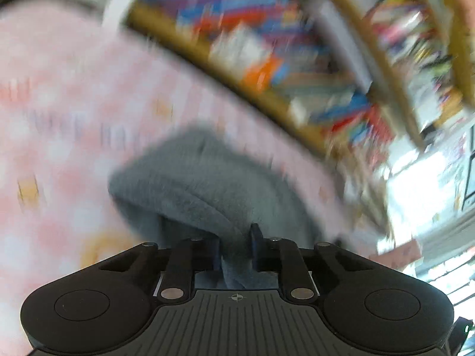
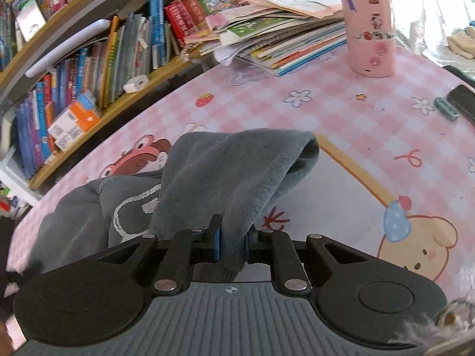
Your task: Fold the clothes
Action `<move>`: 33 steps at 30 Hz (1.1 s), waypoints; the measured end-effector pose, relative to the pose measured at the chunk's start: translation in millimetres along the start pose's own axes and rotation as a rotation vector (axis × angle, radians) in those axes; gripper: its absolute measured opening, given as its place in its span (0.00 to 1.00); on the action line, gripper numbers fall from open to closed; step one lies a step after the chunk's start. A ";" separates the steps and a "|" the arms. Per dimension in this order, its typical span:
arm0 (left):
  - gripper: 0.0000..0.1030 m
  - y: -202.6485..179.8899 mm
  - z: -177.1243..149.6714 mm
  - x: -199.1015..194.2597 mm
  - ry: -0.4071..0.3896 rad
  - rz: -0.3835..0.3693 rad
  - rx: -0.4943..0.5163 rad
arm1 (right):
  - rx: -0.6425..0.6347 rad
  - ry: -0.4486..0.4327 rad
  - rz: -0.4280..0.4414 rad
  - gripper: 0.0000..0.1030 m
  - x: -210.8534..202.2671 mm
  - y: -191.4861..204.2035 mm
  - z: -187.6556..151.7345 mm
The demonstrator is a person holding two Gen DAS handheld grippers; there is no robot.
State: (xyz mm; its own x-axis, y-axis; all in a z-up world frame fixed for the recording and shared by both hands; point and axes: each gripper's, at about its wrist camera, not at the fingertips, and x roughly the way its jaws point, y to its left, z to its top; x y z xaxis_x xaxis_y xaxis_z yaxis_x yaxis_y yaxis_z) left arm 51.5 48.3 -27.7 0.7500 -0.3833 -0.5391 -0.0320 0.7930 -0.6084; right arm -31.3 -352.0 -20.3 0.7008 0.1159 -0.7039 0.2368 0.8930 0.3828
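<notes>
You've got the grey sweatshirt point(image 2: 225, 172) pinched in both tools right now: the right gripper point(image 2: 232, 244) has its jaws closed on a thick wad of the fleecy cloth, and the left gripper point(image 1: 236, 244) is clamped on another bunch of the same garment. The left view is smeared with blur, so beyond that bite little can be read there.

Take the pink cylinder point(image 2: 369, 26) as your mark. The sweatshirt lies on the pink checked tablecloth point(image 2: 341, 109) well on your side of that cylinder, its bulk heaped toward the bookshelf point(image 2: 89, 68) side, white print showing on the crumpled part. The fold you hold arches up off the table, nearer the cylinder than the heap is.

To do this fold well, I'd keep both bites level and the cloth between them taut, so the edge lands straight, not twisted. Carry it over the heap, lay it flat, and only then let go. Stay short of the cylinder and the stack of books point(image 2: 276, 29) beside it.
</notes>
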 end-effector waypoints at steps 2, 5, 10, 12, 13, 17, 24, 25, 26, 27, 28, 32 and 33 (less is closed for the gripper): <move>0.14 -12.1 24.5 -18.9 -0.126 0.029 0.094 | -0.049 0.007 0.065 0.12 -1.8 8.2 -0.8; 0.04 -28.4 61.1 -45.7 -0.311 0.080 0.170 | -0.158 0.007 0.142 0.10 -5.0 26.1 -3.5; 0.03 -35.4 105.3 -78.0 -0.515 0.095 0.150 | -0.292 0.013 0.187 0.09 -11.0 45.9 -9.0; 0.03 -49.8 115.1 -80.6 -0.553 0.074 0.204 | -0.303 0.059 0.240 0.09 -9.7 45.2 -10.8; 0.03 -59.6 117.6 -78.8 -0.564 0.056 0.237 | -0.308 0.081 0.266 0.09 -9.0 44.9 -11.6; 0.03 -108.7 110.2 -57.1 -0.527 -0.077 0.405 | -0.399 0.156 0.404 0.09 -9.4 61.1 -20.0; 0.20 -165.0 41.4 37.4 0.009 -0.258 0.733 | -0.596 0.202 0.479 0.10 -10.0 95.5 -36.6; 0.23 -161.4 34.9 50.4 0.073 -0.215 0.730 | -0.588 0.204 0.471 0.10 -8.9 94.3 -35.1; 0.33 -155.3 30.4 58.9 0.107 -0.161 0.719 | -0.577 0.205 0.461 0.10 -8.4 91.9 -34.4; 0.46 -146.2 28.4 61.1 0.113 -0.114 0.699 | -0.561 0.205 0.448 0.10 -7.6 89.1 -33.0; 0.53 -135.4 27.6 60.7 0.108 -0.073 0.673 | -0.544 0.206 0.435 0.10 -6.4 86.4 -30.9; 0.73 -90.8 31.0 39.3 0.041 0.032 0.555 | -0.483 0.219 0.399 0.10 1.4 77.3 -25.6; 0.75 -77.8 29.9 33.7 0.029 0.066 0.524 | -0.474 0.223 0.392 0.10 4.1 77.1 -25.4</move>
State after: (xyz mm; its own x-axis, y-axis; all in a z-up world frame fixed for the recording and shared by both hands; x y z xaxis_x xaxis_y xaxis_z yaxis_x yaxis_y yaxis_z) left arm 99.0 -12.1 18.9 0.7390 -0.3315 -0.5865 0.2616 0.9435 -0.2036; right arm -27.3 -271.6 -8.9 0.5065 0.5134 -0.6927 -0.3657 0.8555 0.3666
